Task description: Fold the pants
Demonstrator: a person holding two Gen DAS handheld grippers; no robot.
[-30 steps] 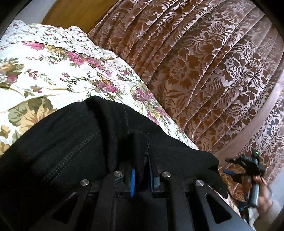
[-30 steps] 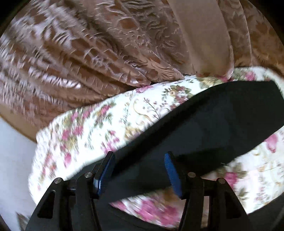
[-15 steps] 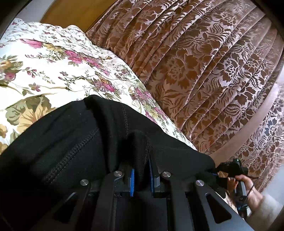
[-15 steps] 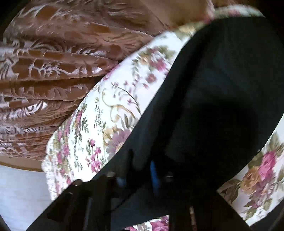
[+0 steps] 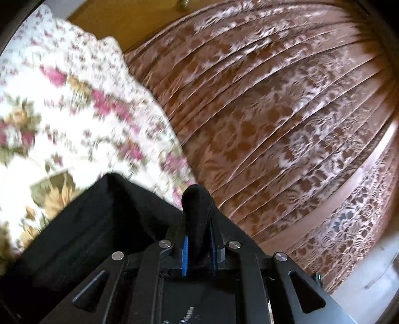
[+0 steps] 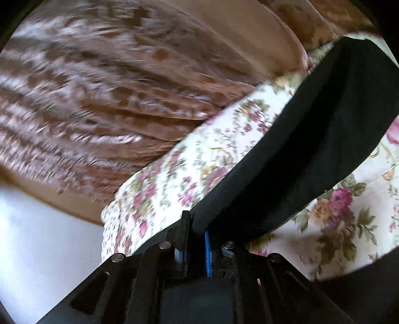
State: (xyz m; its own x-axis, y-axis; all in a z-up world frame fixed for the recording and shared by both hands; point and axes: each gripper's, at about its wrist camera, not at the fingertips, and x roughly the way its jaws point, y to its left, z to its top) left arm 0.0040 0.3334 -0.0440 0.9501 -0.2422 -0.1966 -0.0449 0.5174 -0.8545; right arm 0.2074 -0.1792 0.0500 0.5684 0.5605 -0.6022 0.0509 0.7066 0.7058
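Observation:
The black pants (image 5: pixel 99 219) lie on a floral bedspread (image 5: pixel 62 112). My left gripper (image 5: pixel 198 239) is shut on a bunched fold of the pants, which sticks up between the blue pads and trails down to the left. In the right wrist view my right gripper (image 6: pixel 197 239) is shut on an edge of the pants (image 6: pixel 311 149), and a black leg stretches taut from the jaws up to the right across the bedspread (image 6: pixel 187 169).
Brown patterned curtains (image 5: pixel 274 112) hang close behind the bed, also in the right wrist view (image 6: pixel 99 99). A wooden panel (image 5: pixel 119 22) stands at the far left. The bed's edge drops to a pale floor (image 6: pixel 37 236).
My right gripper closed on the pants edge and lifted it. My left gripper raised its held fold and swung, so less cloth shows and the view blurs. The other hand has left the left view.

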